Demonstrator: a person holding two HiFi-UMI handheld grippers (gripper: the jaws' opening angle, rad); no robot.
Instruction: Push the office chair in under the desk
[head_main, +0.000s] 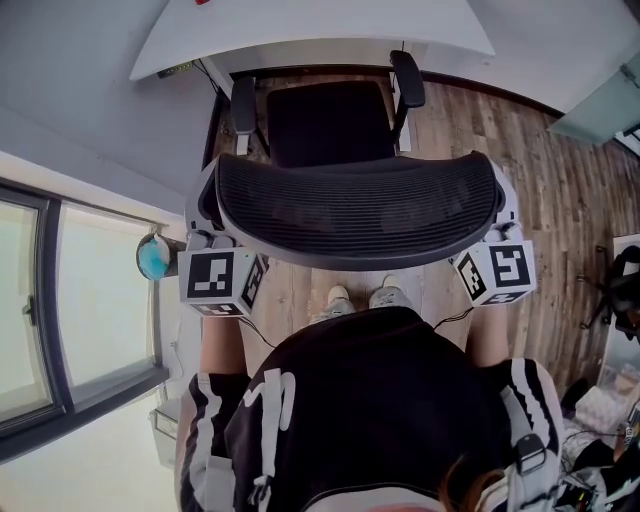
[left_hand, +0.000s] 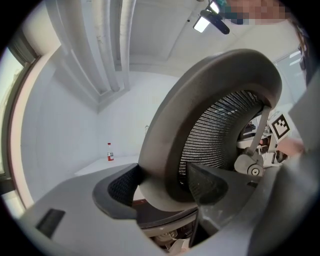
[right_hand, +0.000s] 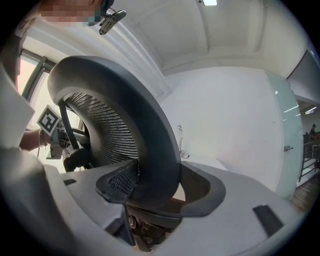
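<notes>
A black office chair stands in front of me, its curved mesh backrest (head_main: 360, 215) nearest and its seat (head_main: 330, 120) reaching to the edge of the white desk (head_main: 310, 30). The two armrests (head_main: 243, 105) (head_main: 407, 78) lie close to the desk's edge. My left gripper (head_main: 205, 220) clasps the backrest's left rim, and my right gripper (head_main: 505, 210) clasps its right rim. In the left gripper view the left gripper (left_hand: 162, 187) has the grey backrest frame (left_hand: 210, 80) between its pads. In the right gripper view the right gripper (right_hand: 160, 187) holds the frame (right_hand: 125, 100) the same way.
A window (head_main: 60, 300) and wall run along the left, with a blue round object (head_main: 155, 258) by the sill. Wooden floor (head_main: 560, 200) spreads to the right, where dark clutter (head_main: 625, 290) sits. My shoes (head_main: 365, 298) stand just behind the chair. A small red bottle (left_hand: 109, 152) stands on the desk.
</notes>
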